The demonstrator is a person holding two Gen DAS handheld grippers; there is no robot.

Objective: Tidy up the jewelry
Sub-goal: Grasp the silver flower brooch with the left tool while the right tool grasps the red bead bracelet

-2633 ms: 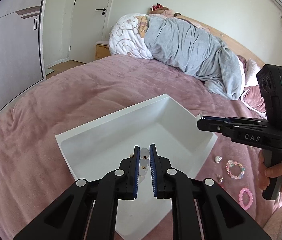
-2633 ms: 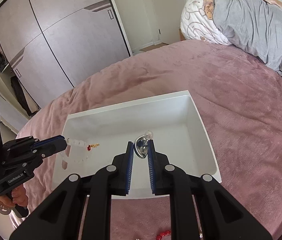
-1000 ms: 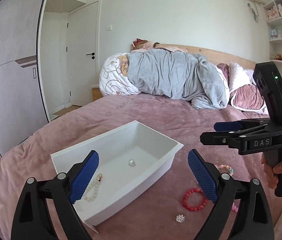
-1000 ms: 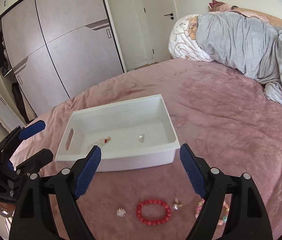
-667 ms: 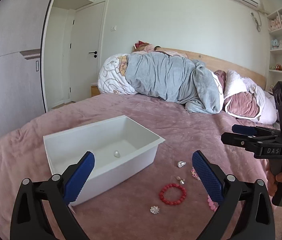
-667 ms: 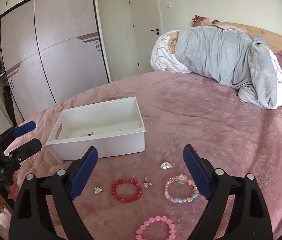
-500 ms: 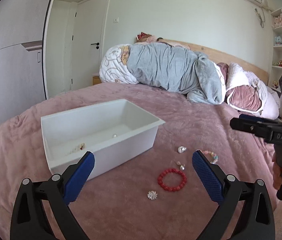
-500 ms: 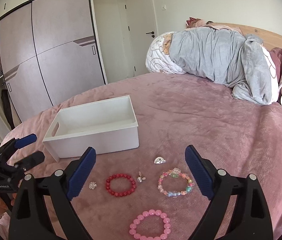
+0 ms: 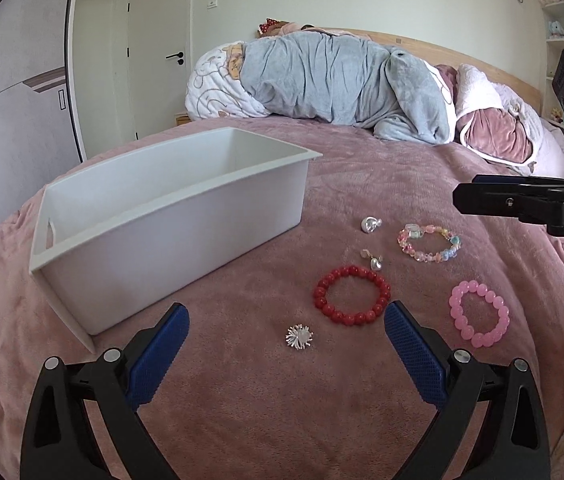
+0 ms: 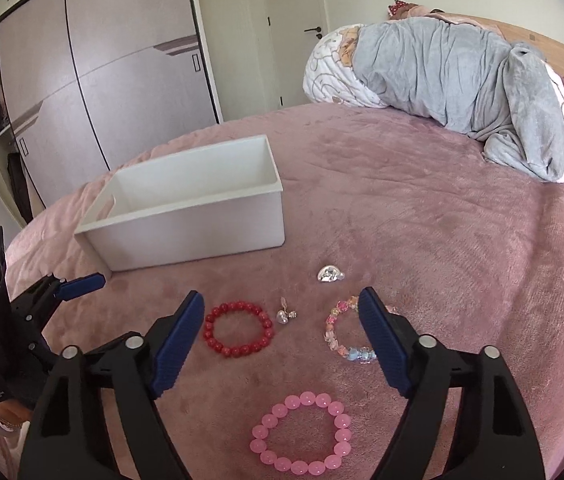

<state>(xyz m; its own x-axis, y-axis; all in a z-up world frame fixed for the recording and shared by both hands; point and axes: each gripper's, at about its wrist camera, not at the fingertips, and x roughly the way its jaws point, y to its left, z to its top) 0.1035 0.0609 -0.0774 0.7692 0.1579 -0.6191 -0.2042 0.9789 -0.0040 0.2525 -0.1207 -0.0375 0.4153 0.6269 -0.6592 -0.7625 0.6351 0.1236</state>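
A white bin (image 9: 170, 216) (image 10: 202, 216) stands on the pink bedspread; its inside is hidden from here. Right of it lie a red bead bracelet (image 9: 351, 295) (image 10: 239, 328), a pink bead bracelet (image 9: 479, 318) (image 10: 301, 433), a pastel multicolour bracelet (image 9: 429, 242) (image 10: 346, 334), a silver starburst brooch (image 9: 299, 336), a small pearl earring (image 9: 374, 260) (image 10: 285, 314) and a silver charm (image 9: 370, 224) (image 10: 329, 274). My left gripper (image 9: 286, 354) is open and empty, just above the brooch. My right gripper (image 10: 280, 338) is open and empty, over the bracelets.
A grey duvet (image 9: 342, 80) and pillows (image 9: 494, 136) are piled at the head of the bed. Wardrobe doors (image 10: 94, 92) and a room door (image 9: 158, 68) stand beyond the bed's left side.
Both grippers let go of their pieces in the bin, opened wide, then drew back and lowered toward the loose jewelry on the bedspread.
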